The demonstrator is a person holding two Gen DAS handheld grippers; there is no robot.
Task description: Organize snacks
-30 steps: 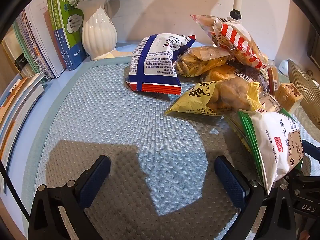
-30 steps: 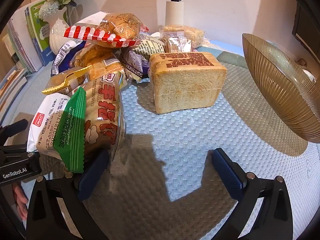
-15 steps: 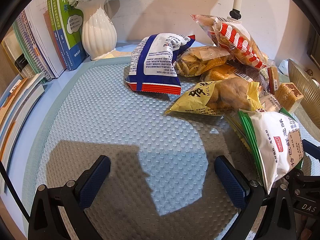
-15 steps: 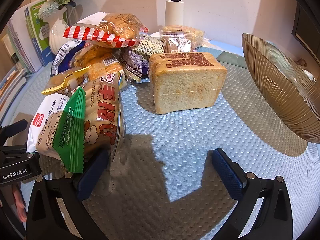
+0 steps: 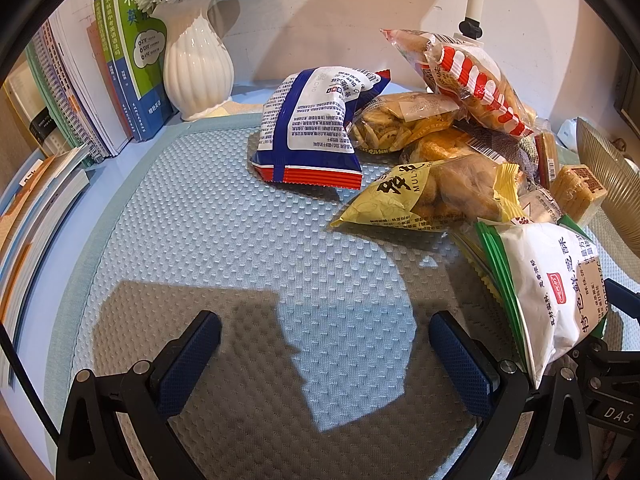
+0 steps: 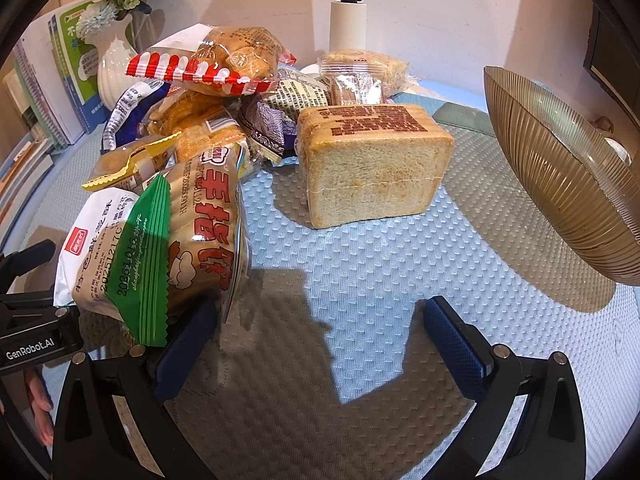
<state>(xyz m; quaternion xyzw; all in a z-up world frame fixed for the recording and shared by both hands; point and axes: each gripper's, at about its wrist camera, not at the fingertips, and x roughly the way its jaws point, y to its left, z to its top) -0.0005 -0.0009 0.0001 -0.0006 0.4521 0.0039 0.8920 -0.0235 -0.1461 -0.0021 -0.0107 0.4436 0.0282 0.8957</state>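
My left gripper (image 5: 324, 354) and right gripper (image 6: 320, 344) both have their fingers wide apart, holding nothing. The snacks (image 6: 208, 128) sit in a shiny, crinkly pile on the blue mat (image 5: 224, 240), with wrapped bread (image 6: 372, 164) beside them.

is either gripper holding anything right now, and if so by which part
Nothing is held. The left gripper and the right gripper are both open over the blue mat, with only mat between their fingers.

Glossy plastic snack bags (image 5: 312, 124) on dimpled cloth mat (image 5: 224, 240).
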